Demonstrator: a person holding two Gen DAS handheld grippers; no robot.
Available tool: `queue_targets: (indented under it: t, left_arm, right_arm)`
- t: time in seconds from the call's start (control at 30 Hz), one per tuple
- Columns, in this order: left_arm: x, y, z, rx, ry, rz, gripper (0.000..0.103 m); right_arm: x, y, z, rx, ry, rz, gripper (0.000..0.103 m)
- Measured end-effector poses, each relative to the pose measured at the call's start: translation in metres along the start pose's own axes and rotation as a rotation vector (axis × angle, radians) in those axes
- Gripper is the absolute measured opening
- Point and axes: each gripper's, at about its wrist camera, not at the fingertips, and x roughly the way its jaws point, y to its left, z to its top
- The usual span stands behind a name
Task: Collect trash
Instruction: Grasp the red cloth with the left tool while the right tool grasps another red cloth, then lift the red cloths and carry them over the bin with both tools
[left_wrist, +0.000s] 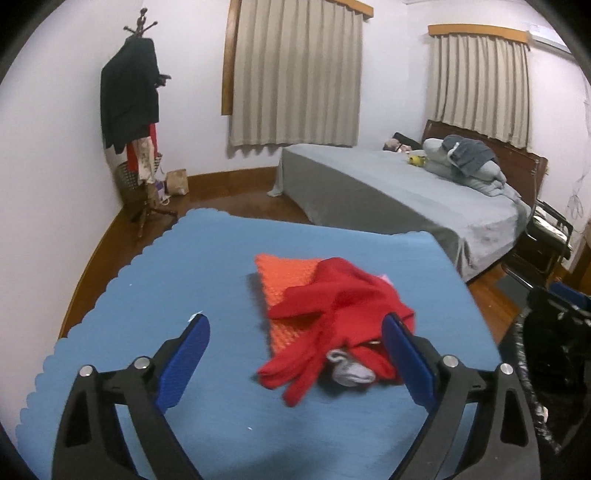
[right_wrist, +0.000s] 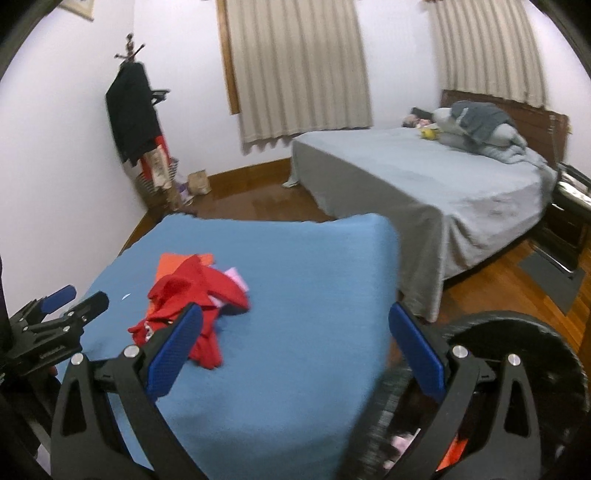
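A crumpled red cloth (left_wrist: 332, 314) lies on an orange knitted mat (left_wrist: 284, 280) on the blue-covered table (left_wrist: 184, 277), with a small grey-white scrap (left_wrist: 349, 369) under its near edge. My left gripper (left_wrist: 295, 347) is open just above the table, its right finger beside the red cloth. In the right wrist view the red cloth (right_wrist: 199, 295) sits left of centre. My right gripper (right_wrist: 295, 332) is open and empty over the table's right edge. The left gripper (right_wrist: 59, 317) shows at the far left there. A black-lined bin (right_wrist: 517, 369) with scraps inside stands below right.
A bed (left_wrist: 406, 192) with a grey sheet and piled bedding stands behind the table. A coat rack (left_wrist: 136, 110) with dark clothes is in the left corner, with a basket and paper bag at its foot. The bin's black bag (left_wrist: 554, 350) is at the right.
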Motion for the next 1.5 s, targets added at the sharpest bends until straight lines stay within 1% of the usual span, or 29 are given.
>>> queue_targets:
  t: [0.07,0.2,0.27,0.4,0.5,0.53,0.57,0.6,0.63,0.67,0.73,0.87,0.97,1.07,1.2,1.37,1.4,1.43,1.5]
  left_arm:
    - [0.009,0.004,0.000,0.001,0.009,0.001,0.089]
    - [0.032,0.005,0.001,0.002,0.028,-0.032,0.087]
    - [0.044,0.000,0.002,0.008,0.035,-0.057,0.082]
    - [0.073,-0.013,0.004,0.015,0.063,-0.110,0.073]
    - [0.089,-0.018,0.001,0.021,0.088,-0.138,0.063]
    - [0.095,-0.019,0.000,0.022,0.100,-0.147,0.056]
    - [0.099,-0.020,0.000,0.021,0.110,-0.155,0.045]
    - [0.103,-0.020,-0.001,0.020,0.120,-0.162,0.038]
    - [0.105,-0.020,-0.001,0.015,0.123,-0.179,0.027]
    - [0.104,-0.020,-0.001,0.012,0.118,-0.191,0.019]
    - [0.097,-0.018,0.000,0.006,0.078,-0.219,0.009]
    - [0.078,-0.012,0.007,-0.020,0.022,-0.244,0.007]
    - [0.060,-0.004,0.013,-0.039,-0.017,-0.240,0.007]
    - [0.043,0.007,0.024,-0.053,-0.057,-0.221,0.007]
    - [0.029,0.028,0.032,-0.069,-0.089,-0.155,0.007]
    - [0.034,0.057,0.030,-0.087,-0.071,-0.068,0.007]
    - [0.035,0.062,0.028,-0.089,-0.066,-0.055,0.007]
    - [0.036,0.066,0.027,-0.088,-0.062,-0.044,0.007]
    - [0.038,0.073,0.023,-0.089,-0.054,-0.027,0.007]
  right_arm:
    - [0.013,0.006,-0.001,-0.003,0.008,0.012,0.097]
    - [0.034,0.010,0.000,0.002,0.028,0.010,0.097]
    - [0.042,0.007,0.001,0.006,0.036,0.003,0.097]
    - [0.056,0.001,0.001,0.010,0.053,-0.009,0.094]
    - [0.064,0.000,0.000,0.014,0.061,-0.014,0.094]
    - [0.066,0.000,0.000,0.012,0.063,-0.012,0.094]
    - [0.068,0.000,-0.001,0.011,0.065,-0.010,0.094]
    - [0.069,0.001,-0.001,0.009,0.067,-0.008,0.094]
    - [0.070,0.001,-0.002,0.006,0.069,-0.006,0.094]
    - [0.071,0.002,-0.003,0.003,0.070,-0.003,0.093]
    - [0.071,0.004,-0.003,0.000,0.068,0.000,0.093]
    - [0.068,0.008,0.000,-0.002,0.056,0.009,0.093]
    - [0.063,0.013,0.004,-0.011,0.039,0.015,0.093]
    - [0.061,0.016,0.011,-0.016,0.026,0.023,0.093]
    - [0.063,0.025,0.018,-0.019,0.015,0.047,0.093]
    - [0.078,0.048,0.023,-0.030,0.019,0.084,0.093]
    - [0.083,0.053,0.022,-0.034,0.023,0.091,0.090]
    - [0.088,0.059,0.021,-0.040,0.032,0.097,0.083]
    - [0.099,0.069,0.020,-0.047,0.056,0.112,0.080]
